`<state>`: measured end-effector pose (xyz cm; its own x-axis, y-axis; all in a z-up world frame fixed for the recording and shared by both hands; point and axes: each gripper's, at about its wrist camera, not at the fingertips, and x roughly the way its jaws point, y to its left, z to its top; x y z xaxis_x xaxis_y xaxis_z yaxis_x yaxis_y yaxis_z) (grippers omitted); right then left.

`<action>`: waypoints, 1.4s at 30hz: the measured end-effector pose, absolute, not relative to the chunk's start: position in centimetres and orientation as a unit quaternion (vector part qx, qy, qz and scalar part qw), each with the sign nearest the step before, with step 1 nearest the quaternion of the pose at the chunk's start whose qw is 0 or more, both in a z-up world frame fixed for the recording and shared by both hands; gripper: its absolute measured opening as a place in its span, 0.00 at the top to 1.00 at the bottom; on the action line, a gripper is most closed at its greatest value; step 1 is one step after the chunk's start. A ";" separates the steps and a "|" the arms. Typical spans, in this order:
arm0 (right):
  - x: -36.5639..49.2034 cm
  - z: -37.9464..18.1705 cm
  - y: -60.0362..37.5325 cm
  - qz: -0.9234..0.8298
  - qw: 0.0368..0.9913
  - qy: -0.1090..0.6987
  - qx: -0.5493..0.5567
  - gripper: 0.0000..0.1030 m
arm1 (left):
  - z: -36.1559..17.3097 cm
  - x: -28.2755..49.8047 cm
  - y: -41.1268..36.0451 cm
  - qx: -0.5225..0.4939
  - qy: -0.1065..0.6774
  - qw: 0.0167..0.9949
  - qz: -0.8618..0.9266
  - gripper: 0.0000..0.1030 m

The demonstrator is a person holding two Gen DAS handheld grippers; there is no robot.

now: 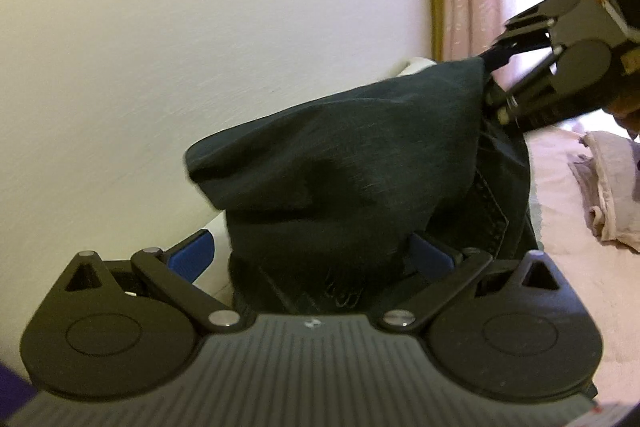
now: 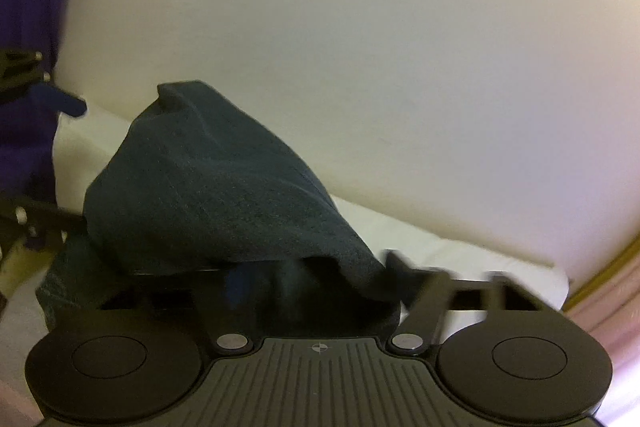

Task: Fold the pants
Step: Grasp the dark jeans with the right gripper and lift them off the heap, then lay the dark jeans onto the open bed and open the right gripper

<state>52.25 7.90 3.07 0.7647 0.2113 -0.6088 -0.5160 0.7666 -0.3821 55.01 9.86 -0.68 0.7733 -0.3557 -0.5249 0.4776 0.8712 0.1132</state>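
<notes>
Barely begun, far from folded: bunched pants (image 1: pixel 340 167) lifted off the bed (image 1: pixel 580 287), pinched at one corner by the right gripper (image 1: pixel 494 61), slumped between the left gripper's (image 1: pixel 312 251) wide-open jaws, flattening and halving still ahead.

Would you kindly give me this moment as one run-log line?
dark pants: held up, bunched | right tongs: pinching a top corner | left tongs: open, cloth between, not gripped
</notes>
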 end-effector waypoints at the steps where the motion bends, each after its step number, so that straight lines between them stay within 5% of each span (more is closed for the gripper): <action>1: 52.1 3.3 7.6 0.198 0.902 0.274 -0.268 0.90 | -0.5 55.5 9.5 0.124 0.247 0.934 -0.227 0.04; 3: 51.4 4.1 6.7 0.197 0.911 0.270 -0.243 0.95 | -0.5 55.7 9.1 0.125 0.245 0.932 -0.236 0.15; 8: 46.7 7.3 3.7 0.183 0.933 0.225 -0.214 0.98 | 1.9 52.7 7.1 0.125 0.215 0.931 -0.266 0.19; 14: 34.7 12.2 -3.9 0.137 0.964 0.182 -0.138 1.00 | 5.8 42.7 2.7 0.133 0.149 0.924 -0.325 0.20; 22: 10.9 11.3 -19.7 -0.031 0.987 0.145 -0.055 1.00 | 5.2 24.7 -5.8 0.128 0.141 0.879 -0.437 0.12; 28: -6.7 3.9 -32.4 -0.200 0.953 0.222 0.051 1.00 | -0.6 14.1 -12.0 0.138 0.226 0.828 -0.494 0.13; 35: -20.6 -13.1 -44.9 -0.339 0.820 0.438 0.143 0.98 | -10.1 10.0 -17.1 0.210 0.323 0.781 -0.492 0.13; 38: -25.0 -16.5 -45.3 -0.363 0.791 0.461 0.173 0.89 | -12.9 7.9 -18.6 0.239 0.339 0.760 -0.500 0.13; 42: -25.9 -18.3 -43.9 -0.357 0.788 0.467 0.185 0.53 | -17.4 6.6 -19.5 0.283 0.344 0.734 -0.512 0.13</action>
